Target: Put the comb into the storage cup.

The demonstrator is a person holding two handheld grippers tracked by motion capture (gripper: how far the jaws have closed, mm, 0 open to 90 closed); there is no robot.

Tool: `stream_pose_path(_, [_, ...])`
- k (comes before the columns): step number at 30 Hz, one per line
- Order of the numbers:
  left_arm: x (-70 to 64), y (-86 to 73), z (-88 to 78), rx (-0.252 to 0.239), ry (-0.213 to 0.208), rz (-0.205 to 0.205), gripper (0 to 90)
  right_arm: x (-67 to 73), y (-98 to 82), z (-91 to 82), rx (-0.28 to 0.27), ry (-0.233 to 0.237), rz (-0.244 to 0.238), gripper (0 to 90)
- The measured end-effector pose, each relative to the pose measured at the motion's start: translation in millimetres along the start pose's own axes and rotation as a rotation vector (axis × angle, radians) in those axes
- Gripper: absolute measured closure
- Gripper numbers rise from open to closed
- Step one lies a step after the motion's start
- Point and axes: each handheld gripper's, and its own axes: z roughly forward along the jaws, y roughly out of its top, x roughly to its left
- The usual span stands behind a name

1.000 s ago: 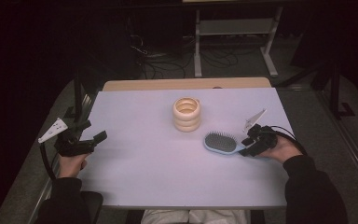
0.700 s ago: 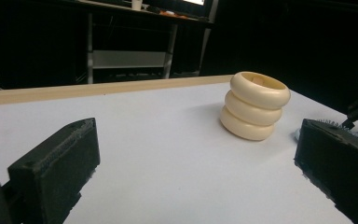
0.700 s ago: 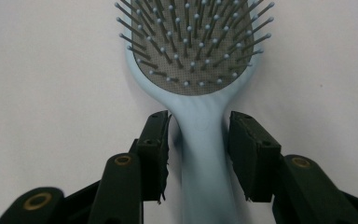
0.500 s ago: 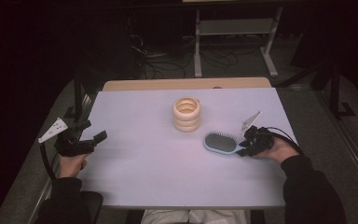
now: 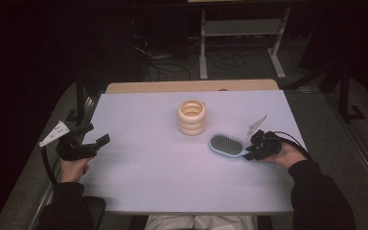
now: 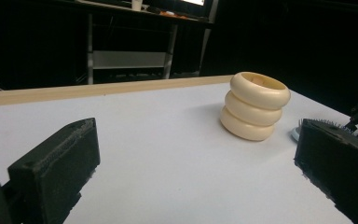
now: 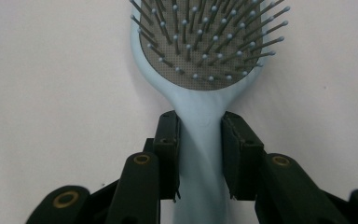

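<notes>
A light blue hairbrush (image 5: 225, 144) lies bristles up on the white table (image 5: 148, 182), right of centre. My right gripper (image 5: 251, 149) is at its handle, held by a hand at the table's right edge. In the right gripper view the jaws have just been closing, and my right gripper (image 7: 200, 126) now has both pads against the hairbrush (image 7: 200, 42) handle just below the head. My left gripper (image 5: 95, 134) hovers open at the table's left edge with nothing between its jaws. In its own view my left gripper (image 6: 200, 140) faces a cream stack of rings (image 6: 256, 105).
The stack of three cream rings (image 5: 191, 117) stands upright at the middle of the table, just behind and left of the brush head. A wooden strip (image 5: 191, 86) runs along the far edge. Beyond it are a metal rack (image 5: 239, 28) and floor cables (image 5: 163, 57).
The right gripper's jaws have narrowed onto the brush handle. Both hands, the brush and the ring stack have stayed where they were.
</notes>
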Motion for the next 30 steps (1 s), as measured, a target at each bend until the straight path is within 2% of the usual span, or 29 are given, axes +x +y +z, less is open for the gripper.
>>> stream_pose_path(9, [-0.1, -0.1, -0.2, 0.001, 0.001, -0.001, 0.0, 4.8, 3.7, -4.4, -0.025, -0.019, -0.004, 68.3])
stream_pose_path(20, [-1.1, -0.4, -0.8, 0.003, 0.004, -0.002, 0.0, 5.4, 12.4, -24.9, -0.071, -0.044, -0.009, 68.3])
stream_pose_path(30, [0.2, -0.2, -2.1, -0.006, 0.008, -0.009, 0.0, 6.8, 25.1, -43.7, -0.078, -0.061, -0.01, 68.3])
